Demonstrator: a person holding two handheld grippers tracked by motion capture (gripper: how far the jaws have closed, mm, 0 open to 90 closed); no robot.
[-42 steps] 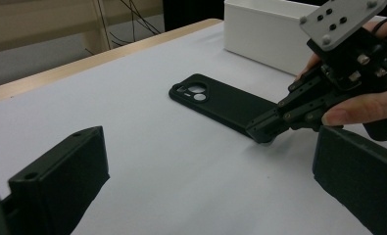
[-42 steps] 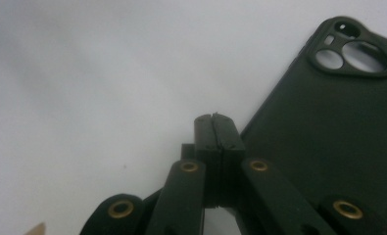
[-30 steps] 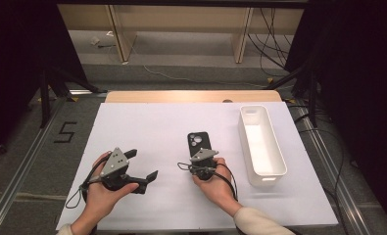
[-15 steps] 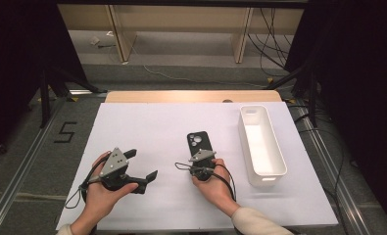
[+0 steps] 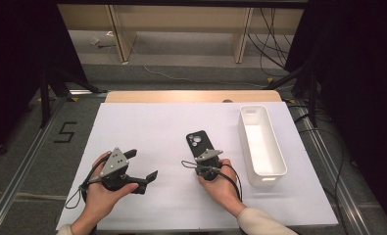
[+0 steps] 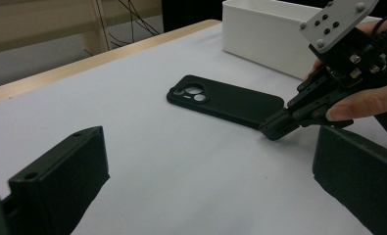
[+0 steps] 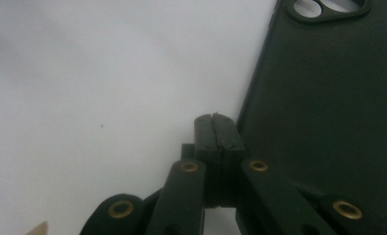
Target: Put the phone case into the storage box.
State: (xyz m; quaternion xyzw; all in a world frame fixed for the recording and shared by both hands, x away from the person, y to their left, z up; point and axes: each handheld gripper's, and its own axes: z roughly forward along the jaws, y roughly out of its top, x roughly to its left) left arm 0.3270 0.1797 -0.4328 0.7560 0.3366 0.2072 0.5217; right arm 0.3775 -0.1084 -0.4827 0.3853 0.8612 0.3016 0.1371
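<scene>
We see the phone lying face down on the white sheet, left of the bin. Our right gripper has its jaws pressed fully together, holding nothing, tips just beside the phone's near left corner. Our left gripper rests well to the left, jaws wide apart and empty.

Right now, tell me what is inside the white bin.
The white bin looks empty: the high view shows its bare white floor and walls, with nothing lying in it. The strip just inside its near wall is foreshortened there, so something small and flat in that spot cannot be ruled out.
</scene>
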